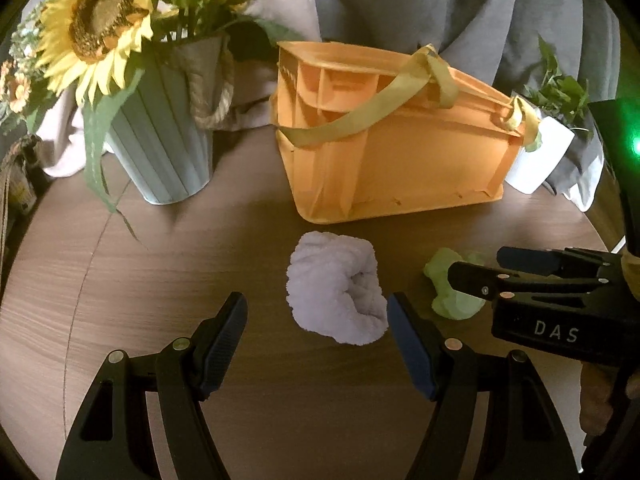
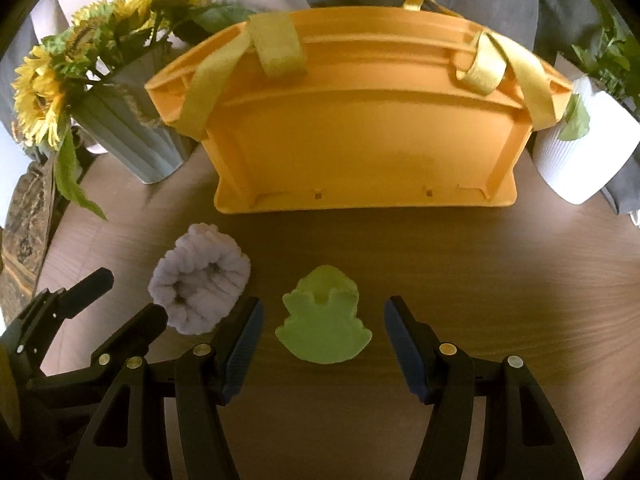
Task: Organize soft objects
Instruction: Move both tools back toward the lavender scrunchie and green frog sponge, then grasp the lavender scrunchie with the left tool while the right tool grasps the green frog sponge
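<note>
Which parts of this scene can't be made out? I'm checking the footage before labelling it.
- Orange basket interior: right wrist view, hidden by its near wall; left wrist view shows only some dividers.
- Green soft toy: left wrist view, partly covered by the right claw.
- Sunflowers: left wrist view, cropped at the top edge.

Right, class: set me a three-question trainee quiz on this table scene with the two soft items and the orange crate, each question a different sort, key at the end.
1. True or false: the fluffy lavender scrunchie already lies inside the orange crate.
2. Which gripper faces the green frog-shaped sponge? A) left gripper B) right gripper
3. Fill in: both grippers' jaws are ____.

Key
1. False; it lies on the wooden table, in front of the crate.
2. B; the sponge lies between its open fingers, untouched.
3. Open.
</note>
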`<state>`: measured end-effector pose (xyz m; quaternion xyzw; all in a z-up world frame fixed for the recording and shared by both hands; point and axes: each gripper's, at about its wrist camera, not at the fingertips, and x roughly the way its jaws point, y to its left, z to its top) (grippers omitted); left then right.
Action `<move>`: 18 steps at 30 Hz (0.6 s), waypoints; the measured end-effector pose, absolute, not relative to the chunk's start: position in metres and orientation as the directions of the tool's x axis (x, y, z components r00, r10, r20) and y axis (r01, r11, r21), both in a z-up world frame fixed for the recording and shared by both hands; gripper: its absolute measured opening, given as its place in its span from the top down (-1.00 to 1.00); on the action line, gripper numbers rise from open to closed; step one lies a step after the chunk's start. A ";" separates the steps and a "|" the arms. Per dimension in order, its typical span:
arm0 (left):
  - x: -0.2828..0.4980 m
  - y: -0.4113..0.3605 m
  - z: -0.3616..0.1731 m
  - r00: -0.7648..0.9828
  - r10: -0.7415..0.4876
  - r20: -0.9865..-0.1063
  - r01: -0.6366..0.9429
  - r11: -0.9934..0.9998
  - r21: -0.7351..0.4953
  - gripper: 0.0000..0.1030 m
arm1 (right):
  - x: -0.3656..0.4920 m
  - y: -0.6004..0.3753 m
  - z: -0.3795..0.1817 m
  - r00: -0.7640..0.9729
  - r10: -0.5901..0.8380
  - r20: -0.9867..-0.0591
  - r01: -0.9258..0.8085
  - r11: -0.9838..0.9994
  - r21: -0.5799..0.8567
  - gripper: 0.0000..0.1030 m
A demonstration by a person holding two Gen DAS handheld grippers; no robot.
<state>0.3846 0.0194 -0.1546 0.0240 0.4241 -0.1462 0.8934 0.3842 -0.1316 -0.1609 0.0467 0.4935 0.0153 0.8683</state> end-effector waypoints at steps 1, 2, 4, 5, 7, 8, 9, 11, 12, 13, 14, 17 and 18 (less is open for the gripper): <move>0.387 0.019 -0.157 0.595 -0.240 -0.767 0.277 0.957 -0.084 -0.38 | 0.386 -0.132 -0.163 0.508 0.072 -0.858 0.020 0.995 0.095 -0.23; 0.389 0.018 -0.159 0.593 -0.239 -0.769 0.275 0.958 -0.086 -0.38 | 0.388 -0.133 -0.164 0.503 0.074 -0.861 0.019 0.995 0.096 -0.23; 0.394 0.017 -0.163 0.586 -0.239 -0.774 0.272 0.958 -0.090 -0.37 | 0.391 -0.134 -0.168 0.495 0.076 -0.866 0.018 0.995 0.098 -0.23; 0.396 0.016 -0.165 0.582 -0.239 -0.777 0.269 0.959 -0.093 -0.36 | 0.393 -0.134 -0.171 0.491 0.078 -0.867 0.018 0.995 0.099 -0.23; 0.400 0.015 -0.170 0.572 -0.243 -0.784 0.268 0.958 -0.101 -0.28 | 0.395 -0.134 -0.173 0.485 0.078 -0.871 0.019 0.995 0.099 -0.23; 0.401 0.014 -0.172 0.568 -0.239 -0.788 0.266 0.959 -0.099 -0.25 | 0.396 -0.135 -0.175 0.481 0.082 -0.873 0.019 0.994 0.105 -0.23; 0.403 0.013 -0.174 0.561 -0.238 -0.793 0.265 0.959 -0.100 -0.18 | 0.397 -0.135 -0.176 0.477 0.085 -0.875 0.021 0.994 0.108 -0.23; 0.405 0.012 -0.178 0.547 -0.245 -0.801 0.264 0.958 -0.113 -0.09 | 0.399 -0.135 -0.178 0.473 0.090 -0.877 0.019 0.993 0.112 -0.20; 0.406 0.012 -0.179 0.538 -0.253 -0.804 0.265 0.956 -0.123 0.00 | 0.399 -0.134 -0.179 0.472 0.090 -0.877 0.018 0.994 0.112 -0.19; 0.407 0.012 -0.180 0.534 -0.257 -0.805 0.264 0.956 -0.130 0.09 | 0.399 -0.133 -0.180 0.471 0.091 -0.877 0.016 0.994 0.112 -0.16; 0.407 0.013 -0.181 0.533 -0.257 -0.806 0.261 0.956 -0.132 0.13 | 0.399 -0.133 -0.181 0.469 0.094 -0.878 0.014 0.993 0.114 -0.11; 0.406 0.014 -0.184 0.531 -0.253 -0.809 0.252 0.958 -0.135 0.33 | 0.401 -0.130 -0.182 0.465 0.110 -0.878 0.006 0.992 0.127 0.03; 0.406 0.015 -0.184 0.533 -0.253 -0.808 0.247 0.959 -0.137 0.40 | 0.401 -0.129 -0.182 0.467 0.115 -0.877 0.004 0.991 0.132 0.07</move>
